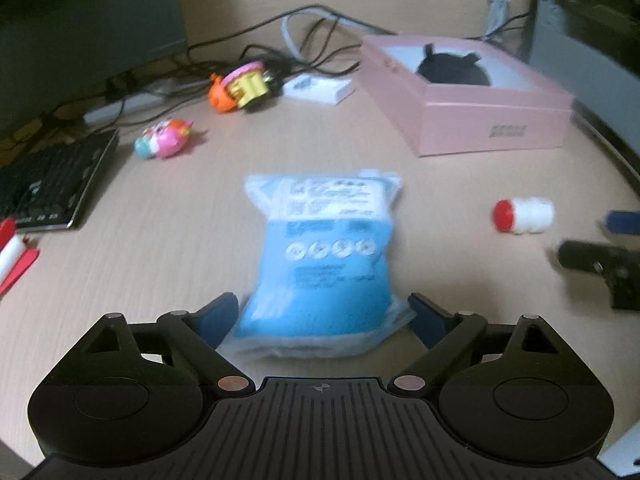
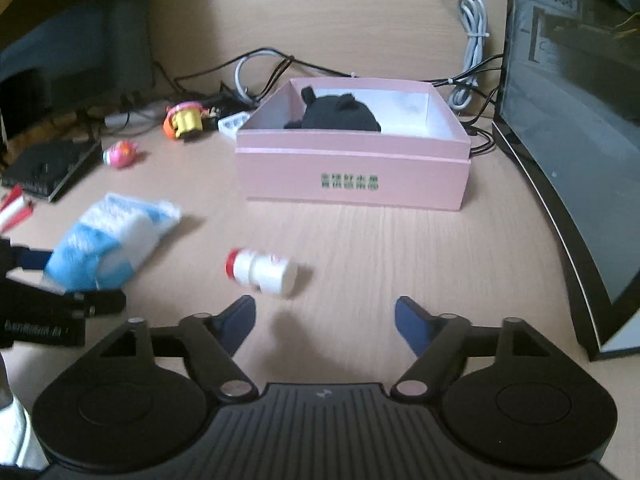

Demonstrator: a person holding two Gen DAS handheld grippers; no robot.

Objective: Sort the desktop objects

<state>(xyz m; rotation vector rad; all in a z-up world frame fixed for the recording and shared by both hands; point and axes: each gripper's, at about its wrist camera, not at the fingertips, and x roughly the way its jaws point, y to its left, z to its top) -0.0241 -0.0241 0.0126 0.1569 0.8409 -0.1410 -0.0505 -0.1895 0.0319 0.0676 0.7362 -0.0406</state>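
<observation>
Left gripper (image 1: pixel 322 316): jaws spread wide, one blue pad on each side of the near end of the blue packet; whether the pads touch the wrapper cannot be told through the blur.
Right gripper (image 2: pixel 325 322): jaws apart with only bare desk between them; it holds nothing, and the bottle lies just past its left finger.
Blue packet (image 1: pixel 320 256): soft plastic pack, blue on the near half, white with print on the far half, four round white marks across the middle; it lies flat on the desk (image 1: pixel 168 240), well in from the edges.
Bottle (image 2: pixel 262 271): small white plastic bottle with a red cap, lying on its side, between the packet and the right edge of the desk.
Pink box (image 2: pixel 352 176): open, low-walled, with green print on its near wall; it sits toward the far right of the desk, and a black soft toy (image 2: pixel 340 114) lies inside.
Pink toy (image 1: pixel 164 140): small pink and teal figure, toward the far left, beside a black keyboard (image 1: pixel 52 184).
Orange toy (image 1: pixel 240 88): orange, pink and yellow figure, farther back, next to a tangle of cables (image 1: pixel 304 40).
</observation>
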